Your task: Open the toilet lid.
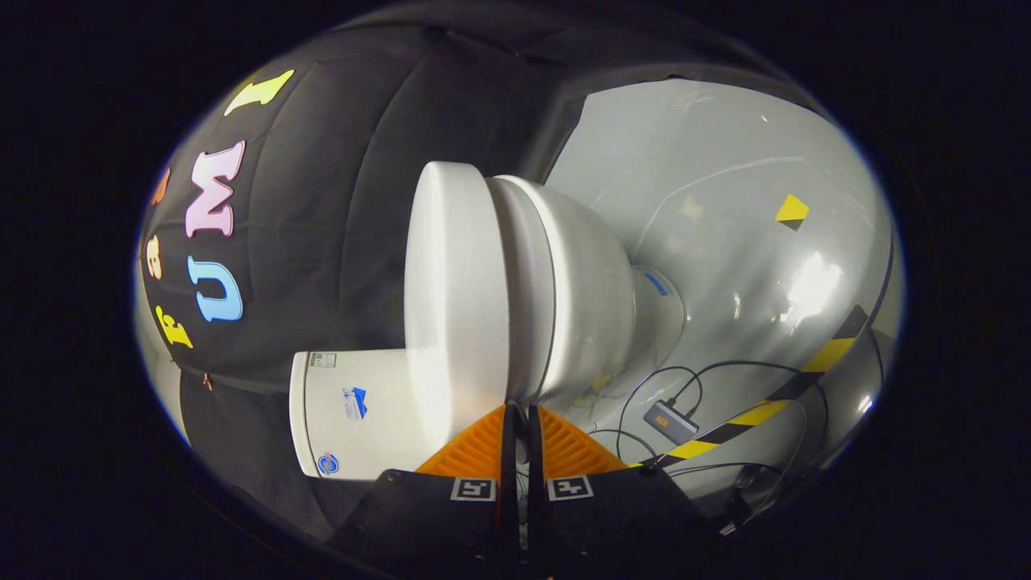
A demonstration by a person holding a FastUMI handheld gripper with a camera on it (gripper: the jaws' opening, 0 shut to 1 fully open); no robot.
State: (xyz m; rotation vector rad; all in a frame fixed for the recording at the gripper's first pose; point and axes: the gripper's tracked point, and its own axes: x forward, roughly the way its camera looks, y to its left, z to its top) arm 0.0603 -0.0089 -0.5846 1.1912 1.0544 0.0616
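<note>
Gripper (519, 412) of mine has its two fingers drawn almost together, with a thin slit left between them and nothing in it. Their tips reach up to the toilet (564, 298), at the seam where the lid (455, 298) lies shut against the seat and bowl; whether they touch the rim I cannot tell. I see the whole scene turned on its side: the lid is the thick white slab facing the black cloth wall (338, 242), and the bowl tapers away from it toward the pale glossy floor (725, 201). Beside the lid stands the white cistern (354, 411), stickers on its face. Past the bowl's foot a small grey box (670, 420) with black cables lies on the floor, near a yellow-and-black striped tape line (773, 403).
</note>
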